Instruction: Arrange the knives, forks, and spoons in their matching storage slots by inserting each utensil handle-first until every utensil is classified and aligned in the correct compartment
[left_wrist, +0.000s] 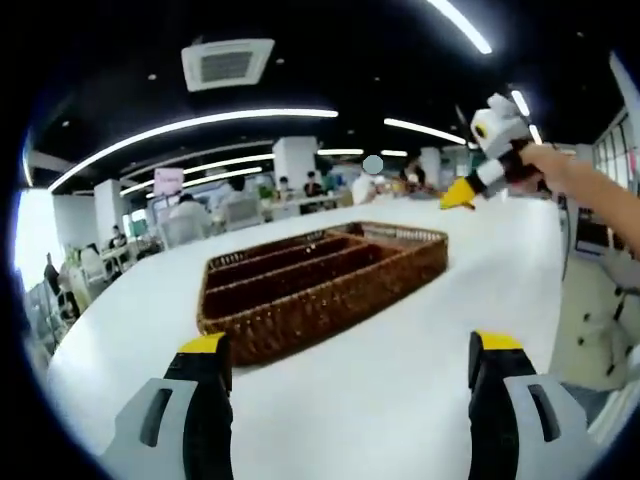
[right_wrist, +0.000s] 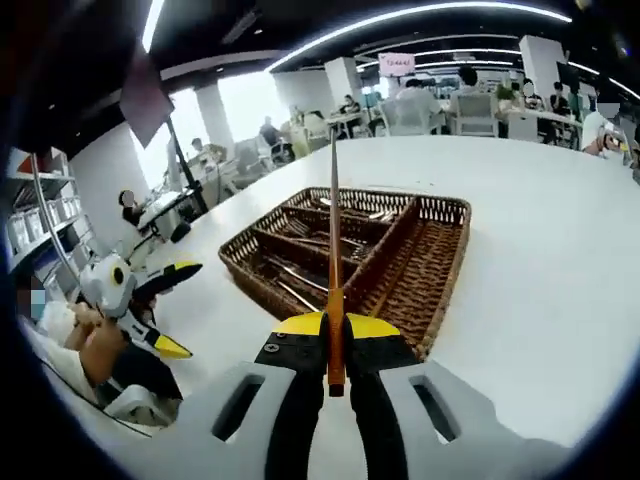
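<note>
A brown wicker cutlery tray (left_wrist: 322, 278) with long compartments sits on the white table. My left gripper (left_wrist: 350, 345) hovers open just short of it, nothing between its yellow-tipped fingers. My right gripper (right_wrist: 335, 325) is shut on a slim utensil (right_wrist: 333, 230) with a copper-coloured handle, seen edge-on and pointing at the tray (right_wrist: 440, 215); its kind is unclear. Several metal utensils (right_wrist: 320, 240) lie in the tray's left compartments, while the long right one shows bare wicker. The right gripper (left_wrist: 462, 192) also appears beyond the tray, held by a hand. The left gripper (right_wrist: 172, 308) shows open at left.
The white table (left_wrist: 400, 330) stretches wide around the tray and curves to an edge near the person's arm (left_wrist: 590, 185). Desks, chairs and seated people (right_wrist: 470, 100) stand behind. Shelving (right_wrist: 45, 215) sits at the far left.
</note>
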